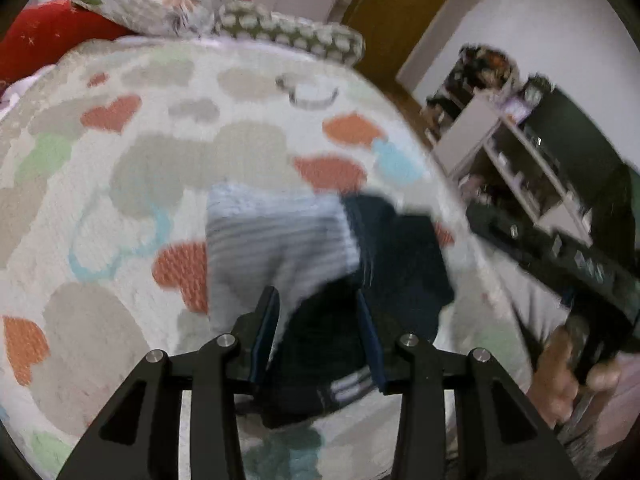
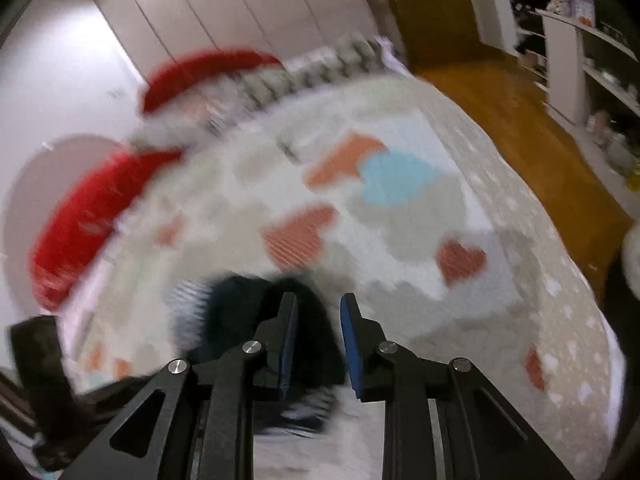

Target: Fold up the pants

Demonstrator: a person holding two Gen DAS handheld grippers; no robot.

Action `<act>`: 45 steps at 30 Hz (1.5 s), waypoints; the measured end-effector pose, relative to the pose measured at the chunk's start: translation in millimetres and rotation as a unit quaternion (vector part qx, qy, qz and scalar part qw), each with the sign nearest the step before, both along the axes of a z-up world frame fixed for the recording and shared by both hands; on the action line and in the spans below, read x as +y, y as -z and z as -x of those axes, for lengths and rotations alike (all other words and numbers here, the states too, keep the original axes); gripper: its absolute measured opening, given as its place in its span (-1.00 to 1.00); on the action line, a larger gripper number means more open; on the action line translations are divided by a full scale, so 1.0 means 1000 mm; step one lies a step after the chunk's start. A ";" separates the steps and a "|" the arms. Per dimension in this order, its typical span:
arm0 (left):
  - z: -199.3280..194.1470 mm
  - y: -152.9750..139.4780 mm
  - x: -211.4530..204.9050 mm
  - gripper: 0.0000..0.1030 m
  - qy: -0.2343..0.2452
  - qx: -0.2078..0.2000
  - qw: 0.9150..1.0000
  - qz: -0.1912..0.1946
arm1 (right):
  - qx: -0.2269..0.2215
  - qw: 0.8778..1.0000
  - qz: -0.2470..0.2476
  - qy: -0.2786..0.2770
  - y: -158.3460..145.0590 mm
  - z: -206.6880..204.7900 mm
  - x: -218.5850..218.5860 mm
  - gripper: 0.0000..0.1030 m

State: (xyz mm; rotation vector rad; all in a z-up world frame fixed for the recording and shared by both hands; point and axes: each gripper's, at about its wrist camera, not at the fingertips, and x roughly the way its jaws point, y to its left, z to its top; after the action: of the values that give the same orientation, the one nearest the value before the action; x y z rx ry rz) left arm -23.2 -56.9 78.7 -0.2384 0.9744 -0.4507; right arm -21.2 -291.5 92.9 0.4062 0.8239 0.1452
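Dark navy pants with a white side stripe lie bunched on the heart-patterned bed cover, beside a light blue striped garment. My left gripper is open, its fingers straddling the pants from above. In the right wrist view the same dark pants lie low at the left of my right gripper, which is open and empty over the cover. The right gripper's body and the hand holding it show at the right of the left wrist view. Both views are blurred.
Red cushions and patterned pillows line the bed's far end. A white shelf unit with clutter stands beyond the bed's right side, across a wooden floor. A white wardrobe is behind the bed.
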 end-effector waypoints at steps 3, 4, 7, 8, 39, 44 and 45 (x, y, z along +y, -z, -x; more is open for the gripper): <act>-0.025 -0.004 0.003 -0.16 -0.023 0.010 1.000 -0.011 | -0.017 0.993 -0.093 -0.067 -0.006 -0.006 0.011 -0.53; -0.034 0.000 0.003 -0.16 -0.027 0.018 0.999 -0.018 | -0.010 0.991 -0.107 -0.078 -0.002 -0.010 0.015 -0.53; -0.067 0.025 0.003 -0.16 -0.050 0.052 0.996 -0.045 | 0.012 0.994 -0.078 -0.073 0.015 -0.025 0.027 -0.53; -0.075 0.035 0.003 -0.12 -0.053 0.064 0.995 -0.048 | 0.021 0.996 -0.057 -0.063 0.022 -0.029 0.030 -0.53; -0.037 0.053 0.008 -0.37 0.041 0.107 0.982 0.152 | 0.080 0.976 -0.197 -0.045 0.087 -0.033 0.007 -0.11; -0.057 0.025 0.012 -0.40 0.033 0.076 0.987 0.137 | 0.055 0.982 -0.168 -0.072 0.062 -0.041 0.018 -0.32; -0.062 0.021 0.014 -0.40 0.031 0.071 0.988 0.134 | 0.049 0.983 -0.163 -0.074 0.057 -0.045 0.019 -0.32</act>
State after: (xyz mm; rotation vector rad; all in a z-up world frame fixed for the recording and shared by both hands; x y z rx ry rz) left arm 38.5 -43.2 57.9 -0.4899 1.0623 -0.6296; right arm 23.8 -272.1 36.4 0.6644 0.9313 0.4034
